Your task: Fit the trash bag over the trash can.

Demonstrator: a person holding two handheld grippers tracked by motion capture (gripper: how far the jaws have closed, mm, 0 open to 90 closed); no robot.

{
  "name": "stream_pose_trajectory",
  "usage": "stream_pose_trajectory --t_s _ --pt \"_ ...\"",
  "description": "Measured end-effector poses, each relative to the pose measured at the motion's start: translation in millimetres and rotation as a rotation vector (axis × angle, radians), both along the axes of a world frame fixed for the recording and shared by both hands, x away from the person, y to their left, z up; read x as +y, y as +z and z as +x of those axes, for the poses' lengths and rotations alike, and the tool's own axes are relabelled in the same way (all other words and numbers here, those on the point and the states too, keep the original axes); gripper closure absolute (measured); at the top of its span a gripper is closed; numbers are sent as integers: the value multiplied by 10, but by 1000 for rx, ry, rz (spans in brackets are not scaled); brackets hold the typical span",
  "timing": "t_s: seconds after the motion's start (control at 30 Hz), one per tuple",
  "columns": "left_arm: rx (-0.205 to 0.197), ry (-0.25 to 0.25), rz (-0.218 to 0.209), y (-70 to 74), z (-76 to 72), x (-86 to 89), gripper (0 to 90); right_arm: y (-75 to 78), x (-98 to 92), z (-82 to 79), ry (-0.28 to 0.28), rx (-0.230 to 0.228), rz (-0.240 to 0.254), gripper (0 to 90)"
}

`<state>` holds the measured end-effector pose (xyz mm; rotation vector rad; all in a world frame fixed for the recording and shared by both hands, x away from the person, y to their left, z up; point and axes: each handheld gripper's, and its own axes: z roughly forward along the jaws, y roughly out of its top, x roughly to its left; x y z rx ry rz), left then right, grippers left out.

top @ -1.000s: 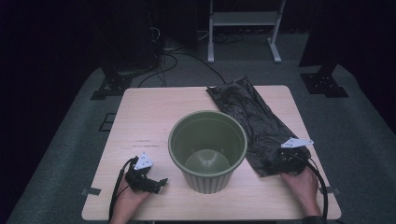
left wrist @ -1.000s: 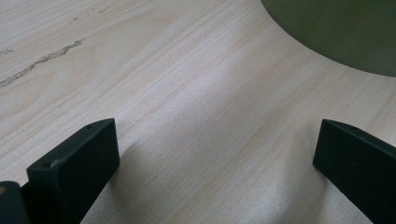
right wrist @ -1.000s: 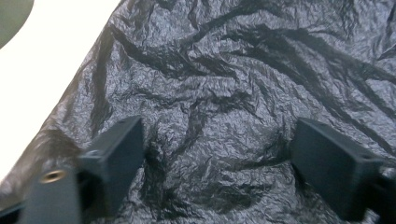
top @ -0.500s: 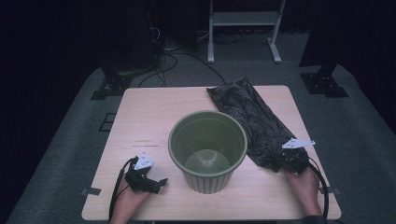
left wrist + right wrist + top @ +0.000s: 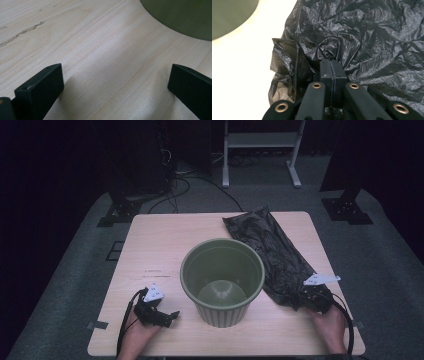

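A crumpled black plastic bag [image 5: 272, 252] lies along the right side of the wooden table [image 5: 165, 245], and its folds spread across the right gripper view [image 5: 367, 35]. My right gripper [image 5: 306, 296] sits at the bag's near end; its jaws have just closed and now pinch a fold of the plastic [image 5: 331, 59]. A green ribbed bin [image 5: 222, 280] stands upright in the table's middle, with nothing inside. My left gripper [image 5: 170, 316] rests near the front left edge, open, with bare wood between its fingers [image 5: 41, 87].
A curved edge of the green bin [image 5: 180, 17] sits ahead of the left gripper. Beyond the table are a white metal stand [image 5: 260, 145], dark stand feet [image 5: 120, 210] and cables on the grey floor.
The right gripper has shut on the near end of the black bag, whose plastic has bunched slightly there. The left gripper has stayed still.
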<state>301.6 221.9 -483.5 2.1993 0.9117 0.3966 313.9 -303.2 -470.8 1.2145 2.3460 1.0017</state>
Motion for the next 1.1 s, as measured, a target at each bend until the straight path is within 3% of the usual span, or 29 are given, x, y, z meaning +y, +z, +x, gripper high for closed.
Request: stream_pose_trajectory --t_s 0.37,1.0,1.1 --pt "0 0 0 0 0 0 0 20 64 -301 49 29 -8 893" --pt "-1 2 0 0 -2 0 0 9 41 -832 100 38 4 889" --pt "0 3 0 0 -2 0 0 12 41 -861 100 36 2 810"
